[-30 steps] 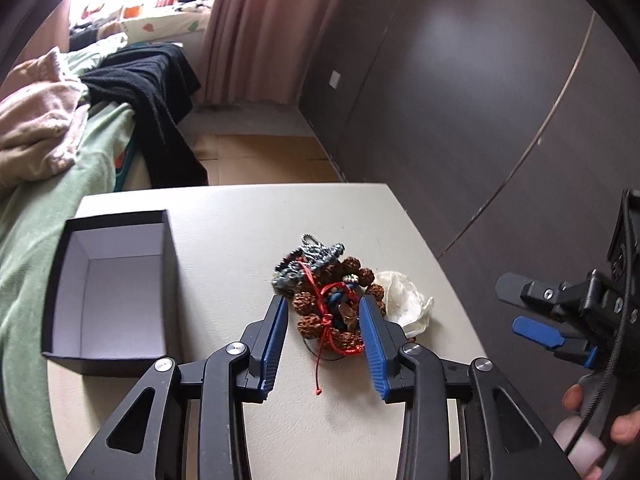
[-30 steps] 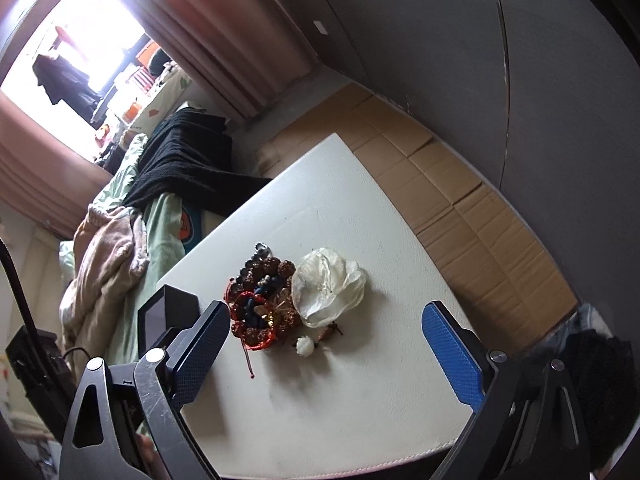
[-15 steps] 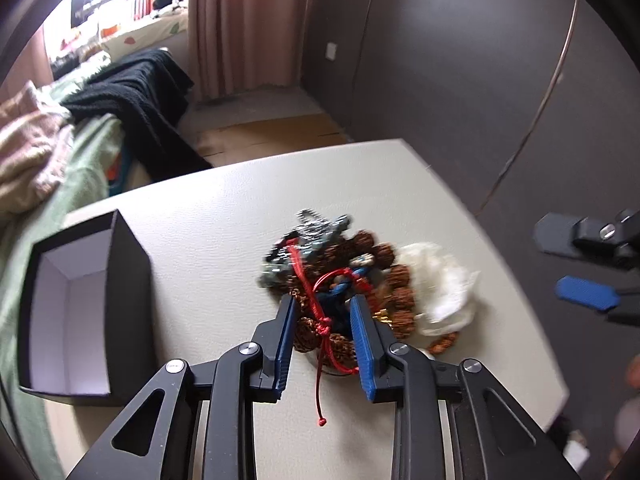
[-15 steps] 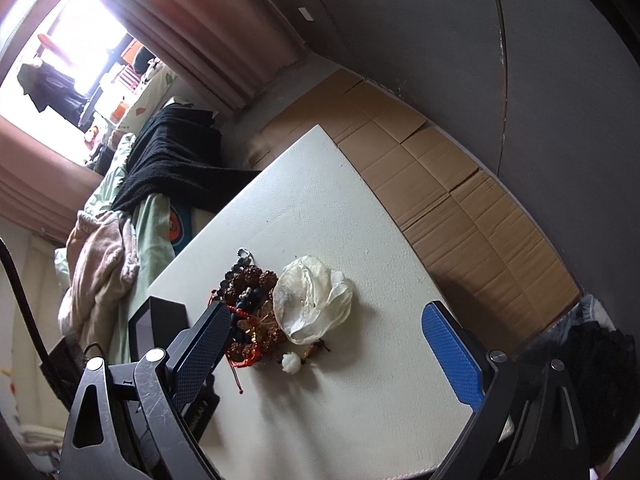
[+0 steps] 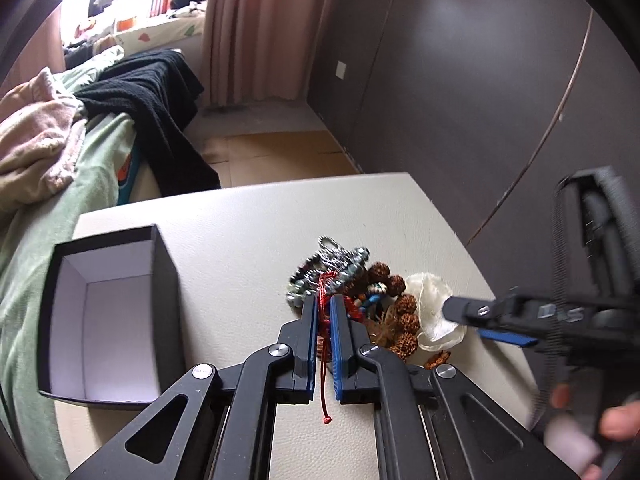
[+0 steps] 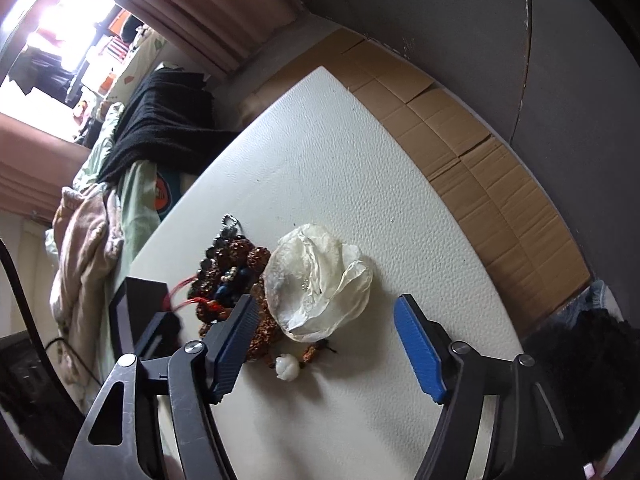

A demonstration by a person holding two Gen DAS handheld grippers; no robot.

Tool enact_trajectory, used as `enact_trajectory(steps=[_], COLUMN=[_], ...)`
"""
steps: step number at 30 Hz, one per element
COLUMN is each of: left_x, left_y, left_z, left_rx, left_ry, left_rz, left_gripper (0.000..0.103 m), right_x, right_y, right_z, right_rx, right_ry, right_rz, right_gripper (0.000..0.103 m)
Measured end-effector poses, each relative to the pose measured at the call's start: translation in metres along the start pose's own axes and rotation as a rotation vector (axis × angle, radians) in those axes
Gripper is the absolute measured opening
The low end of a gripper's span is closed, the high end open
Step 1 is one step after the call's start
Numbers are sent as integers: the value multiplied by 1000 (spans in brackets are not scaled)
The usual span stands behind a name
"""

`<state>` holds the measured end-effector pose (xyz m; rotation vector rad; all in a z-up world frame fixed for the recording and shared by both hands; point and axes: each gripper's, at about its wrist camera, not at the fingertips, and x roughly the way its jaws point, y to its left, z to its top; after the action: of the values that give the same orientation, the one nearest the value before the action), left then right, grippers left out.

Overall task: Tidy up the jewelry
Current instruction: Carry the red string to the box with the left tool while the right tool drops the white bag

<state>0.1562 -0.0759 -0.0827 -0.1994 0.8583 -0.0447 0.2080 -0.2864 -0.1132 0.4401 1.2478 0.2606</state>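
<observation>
A tangle of jewelry [image 5: 360, 292] lies on the white table [image 5: 248, 216]: brown seed beads [image 6: 240, 252], a grey chain [image 5: 332, 256], a red cord [image 5: 324, 344] and a white fabric flower [image 5: 432, 312]. My left gripper [image 5: 323, 308] is shut on the red cord, whose loose end hangs between the fingers. My right gripper [image 6: 326, 312] hovers low over the white flower [image 6: 316, 280]. Its jaws are closing with the flower between them, and the pads are clear of it. An empty black box [image 5: 104, 236] with a white inside stands to the left.
A small white bead [image 6: 288, 366] lies near the flower. A bed [image 5: 48, 208] with green sheet, pink and black clothes runs along the table's left. A dark wardrobe wall [image 5: 460, 100] stands on the right, with cardboard [image 6: 460, 136] on the floor. A hand [image 5: 616, 424] shows at the lower right.
The left jaws have closed from around the beads onto the red cord. The right gripper has come down over the white flower and its jaws have narrowed.
</observation>
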Motion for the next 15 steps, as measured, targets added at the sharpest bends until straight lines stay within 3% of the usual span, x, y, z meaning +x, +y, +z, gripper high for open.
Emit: enact_trajectory(steps=[3, 4, 5, 6, 7, 15], left_x=[-11, -15, -19, -22, -26, -53], left_y=[7, 9, 12, 14, 16, 42], left_z=[2, 2, 2, 2, 3, 6], left_rx=[-24, -28, -31, -36, -42, -96], left_ry=[-19, -27, -35, -40, -48, -105], left_rz=[-11, -10, -9, -10, -10, -13], left_gripper=[6, 6, 6, 6, 6, 6], right_x=[12, 12, 11, 13, 15, -11], right_y=[2, 4, 7, 8, 9, 34], right_z=[3, 4, 6, 6, 5, -4], right_rx=[-15, -24, -34, -41, -38, -95], right_ry=[8, -7, -17, -13, 0, -110], right_rz=[-39, -53, -61, -63, -49, 36], right_gripper=[58, 48, 25, 12, 7, 5])
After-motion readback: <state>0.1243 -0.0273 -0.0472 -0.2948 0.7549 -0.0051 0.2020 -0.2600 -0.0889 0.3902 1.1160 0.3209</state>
